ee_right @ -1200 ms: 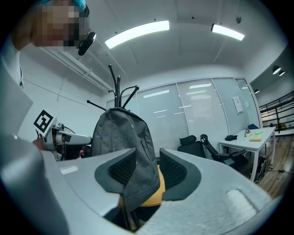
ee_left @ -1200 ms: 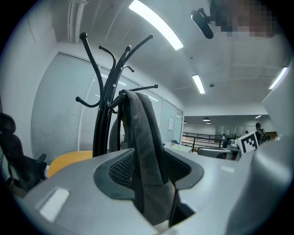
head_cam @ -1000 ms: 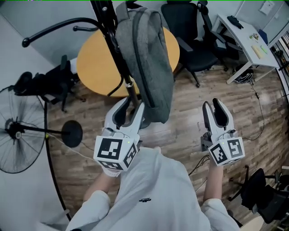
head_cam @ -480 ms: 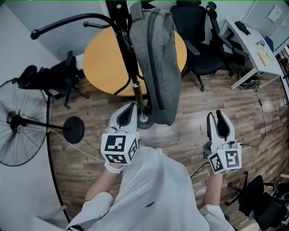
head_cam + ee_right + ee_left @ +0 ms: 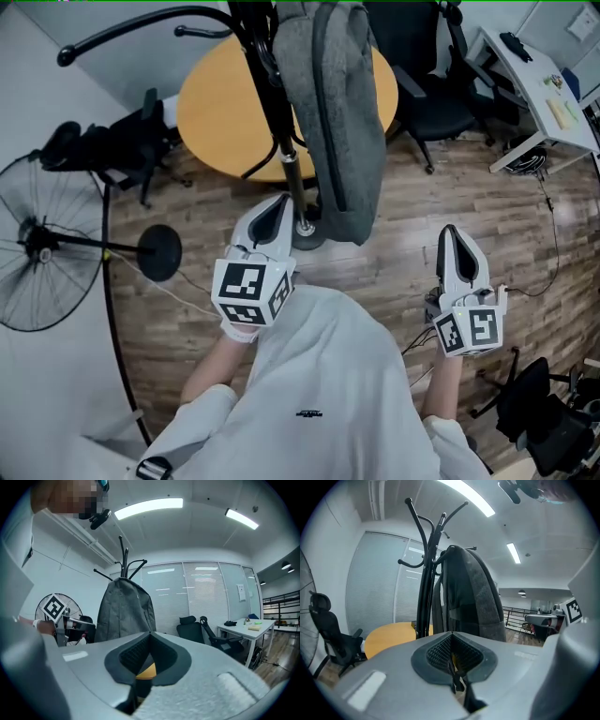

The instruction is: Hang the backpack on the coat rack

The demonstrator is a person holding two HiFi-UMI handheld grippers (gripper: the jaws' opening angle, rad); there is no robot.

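The grey backpack (image 5: 342,122) hangs upright from the top of the black coat rack (image 5: 281,131), close against the pole; a dark line runs down its length; the rack stands upright on the wooden floor (image 5: 412,253), just beside a round yellow table (image 5: 220,103); curved hooks spread from its top.

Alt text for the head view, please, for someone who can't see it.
A grey backpack hangs on a black coat rack, seen from above. Below it, the person's left gripper and right gripper are both shut and empty, clear of the backpack. A round yellow table stands behind.
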